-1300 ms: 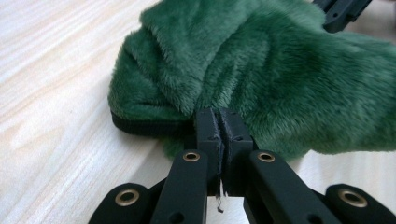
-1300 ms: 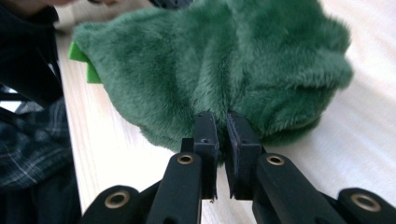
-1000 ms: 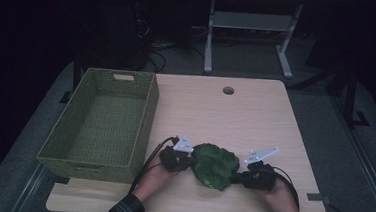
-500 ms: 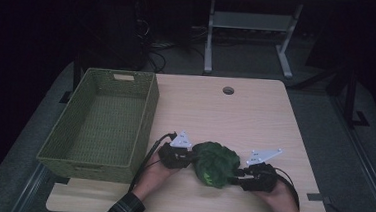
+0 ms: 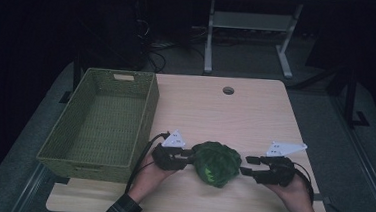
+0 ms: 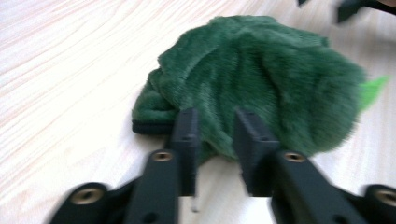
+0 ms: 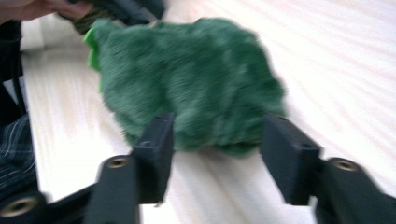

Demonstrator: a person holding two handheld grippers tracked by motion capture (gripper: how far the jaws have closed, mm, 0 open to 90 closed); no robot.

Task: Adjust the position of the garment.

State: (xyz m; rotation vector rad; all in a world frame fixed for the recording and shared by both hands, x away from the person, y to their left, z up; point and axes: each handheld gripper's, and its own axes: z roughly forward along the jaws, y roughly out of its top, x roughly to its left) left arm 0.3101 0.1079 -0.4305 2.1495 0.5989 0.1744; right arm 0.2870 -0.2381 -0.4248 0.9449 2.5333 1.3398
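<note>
Green and fuzzy, the bunched plush cloth (image 5: 216,163) lies on the pale wooden table (image 5: 255,115) near its front edge, between the two claws and to the right of the woven green basket (image 5: 100,120). Left claw (image 6: 215,133) has just been opening and now stands narrowly parted right at the cloth's near edge, its pads seemingly off the pile, though blur makes that hard to judge. Right claw (image 7: 217,140) has likewise just been opening, its jaws wider and clear of the cloth on either side.
</note>
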